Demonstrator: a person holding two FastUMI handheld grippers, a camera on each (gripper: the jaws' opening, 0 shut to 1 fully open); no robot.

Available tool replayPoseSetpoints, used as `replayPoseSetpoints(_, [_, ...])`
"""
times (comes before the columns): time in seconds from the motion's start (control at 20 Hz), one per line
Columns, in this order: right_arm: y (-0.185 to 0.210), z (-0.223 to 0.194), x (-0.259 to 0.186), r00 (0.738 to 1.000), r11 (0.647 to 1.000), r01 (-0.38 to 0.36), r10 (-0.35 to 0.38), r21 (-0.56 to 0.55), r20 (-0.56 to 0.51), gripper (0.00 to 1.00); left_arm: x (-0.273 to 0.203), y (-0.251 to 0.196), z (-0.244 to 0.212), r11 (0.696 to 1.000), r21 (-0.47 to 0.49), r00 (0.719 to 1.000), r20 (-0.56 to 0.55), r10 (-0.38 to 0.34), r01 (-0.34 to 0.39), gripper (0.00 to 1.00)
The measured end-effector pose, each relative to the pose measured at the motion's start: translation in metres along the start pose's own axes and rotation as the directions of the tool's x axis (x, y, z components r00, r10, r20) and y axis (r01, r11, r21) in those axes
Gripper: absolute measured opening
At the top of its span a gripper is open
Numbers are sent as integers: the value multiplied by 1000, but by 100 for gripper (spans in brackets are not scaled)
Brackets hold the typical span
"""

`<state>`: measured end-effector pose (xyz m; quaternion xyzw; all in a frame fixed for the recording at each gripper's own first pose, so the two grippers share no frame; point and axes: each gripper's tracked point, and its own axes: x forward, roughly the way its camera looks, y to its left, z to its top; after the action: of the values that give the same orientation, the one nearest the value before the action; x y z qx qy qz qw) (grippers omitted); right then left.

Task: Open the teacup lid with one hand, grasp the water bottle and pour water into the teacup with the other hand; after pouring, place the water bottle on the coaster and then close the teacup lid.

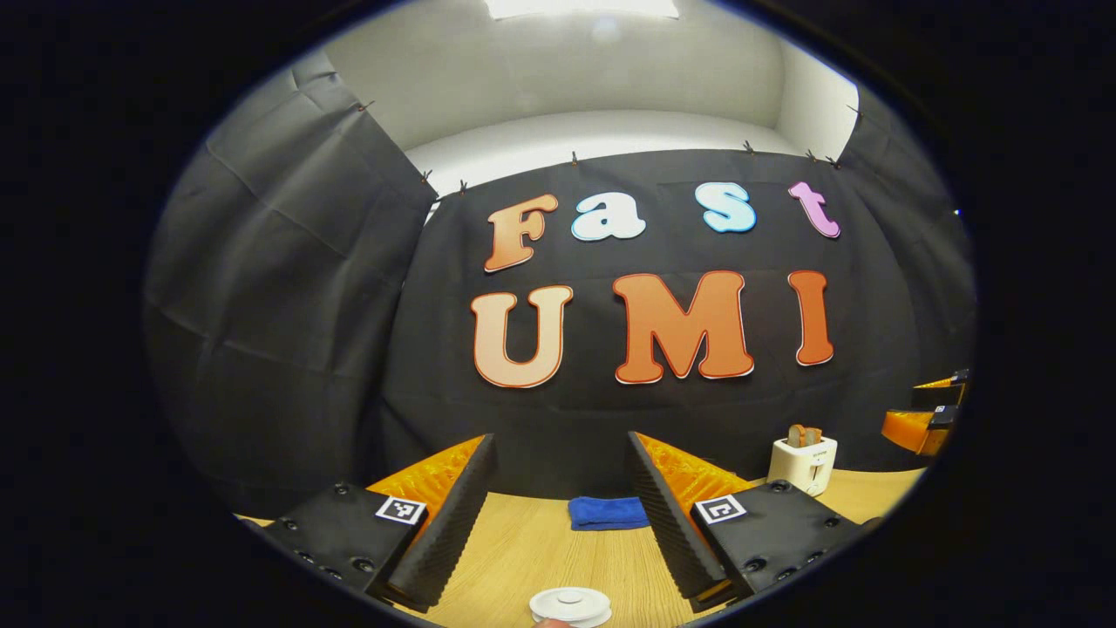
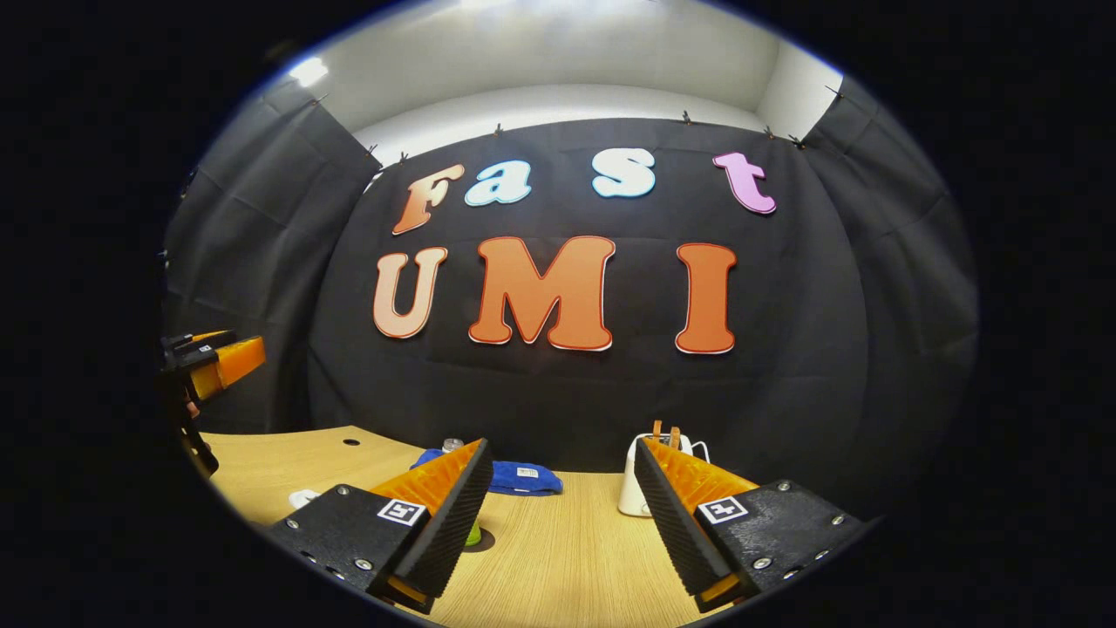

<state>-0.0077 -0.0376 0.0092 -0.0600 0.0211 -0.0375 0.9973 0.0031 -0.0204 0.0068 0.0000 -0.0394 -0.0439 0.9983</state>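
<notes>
Two hand-held grippers are seen held above a pale wooden surface (image 1: 532,549), each with its jaws spread wide and nothing between them. In the left gripper view, the left hand-held gripper (image 1: 562,523) is aimed at the booth wall, and the round white teacup lid (image 1: 570,604) is found at 6 o'clock, low between the fingers (the cup beneath is cut off). A folded blue cloth (image 1: 608,513) lies at 12 o'clock beyond it, and a small white toaster (image 1: 803,463) stands at 2 o'clock. In the right gripper view, the right hand-held gripper (image 2: 562,523) is likewise open and empty; a green-and-dark object, partly hidden, is glimpsed beside its left finger.
</notes>
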Motion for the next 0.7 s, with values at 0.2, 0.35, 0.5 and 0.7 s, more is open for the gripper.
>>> replayPoseSetpoints(0.2, [1,0,0,1000,1000,1,-1,-2,-1,98,0,-2,-3,1000,11,1000,-5,-7,7,96])
replayPoseSetpoints(0.35, [0,1,0,1000,1000,3,-3,2,-1,98,2,0,-2,1000,4,1000,-1,-5,5,98])
replayPoseSetpoints(0.5, [0,2,-1,1000,1000,1,-1,6,-2,98,3,0,-1,1000,4,1000,0,-8,8,96])
replayPoseSetpoints(0.7, [-1,0,0,1000,1000,6,-6,5,-3,98,6,-1,-5,1000,-5,1000,-13,-14,14,96])
